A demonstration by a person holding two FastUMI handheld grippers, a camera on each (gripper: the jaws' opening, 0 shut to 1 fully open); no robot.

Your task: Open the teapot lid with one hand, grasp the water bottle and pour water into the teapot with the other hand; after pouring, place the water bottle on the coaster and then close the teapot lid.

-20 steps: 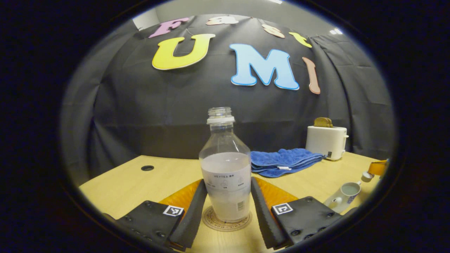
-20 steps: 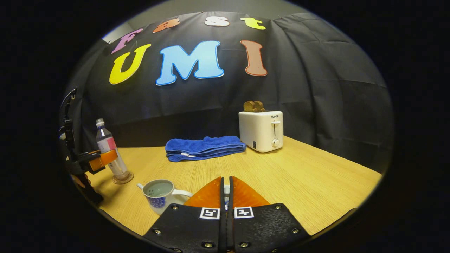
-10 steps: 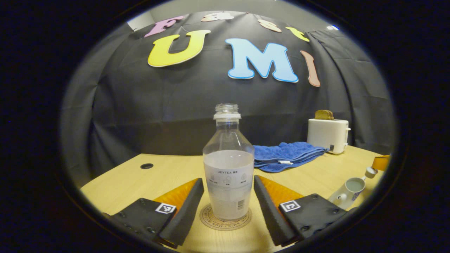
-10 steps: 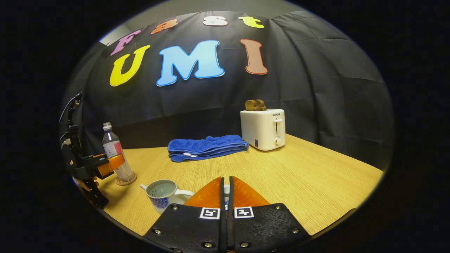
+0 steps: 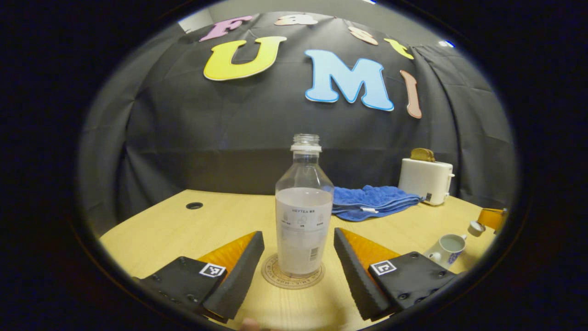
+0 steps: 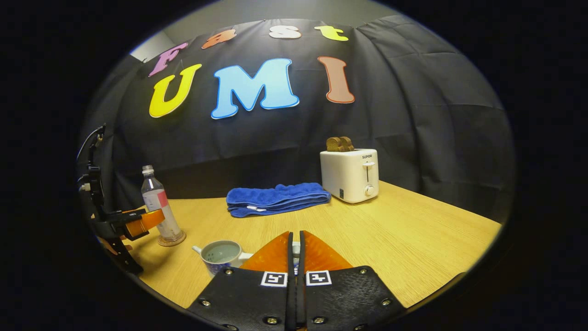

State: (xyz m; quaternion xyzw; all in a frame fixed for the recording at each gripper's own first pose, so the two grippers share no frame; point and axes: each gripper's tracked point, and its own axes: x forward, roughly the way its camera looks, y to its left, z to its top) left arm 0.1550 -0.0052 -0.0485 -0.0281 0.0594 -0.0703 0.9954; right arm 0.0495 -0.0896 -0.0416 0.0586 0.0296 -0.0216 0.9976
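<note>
Bottle stands upright on the coaster, uncapped. Left gripper fingers spread, clear of both bottle sides. Right gripper fingers pressed on the lid, beside the open teapot on the surface. Toaster front bears writing.

Soft overhead light, sharp focus, faint shadows on the table, strong fisheye bending at edges.

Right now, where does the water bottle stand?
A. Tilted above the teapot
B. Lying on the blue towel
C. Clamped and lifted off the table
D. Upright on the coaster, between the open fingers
D: the water bottle stands upright on the coaster, and the left hand-held gripper has its fingers spread clear of it.
</note>
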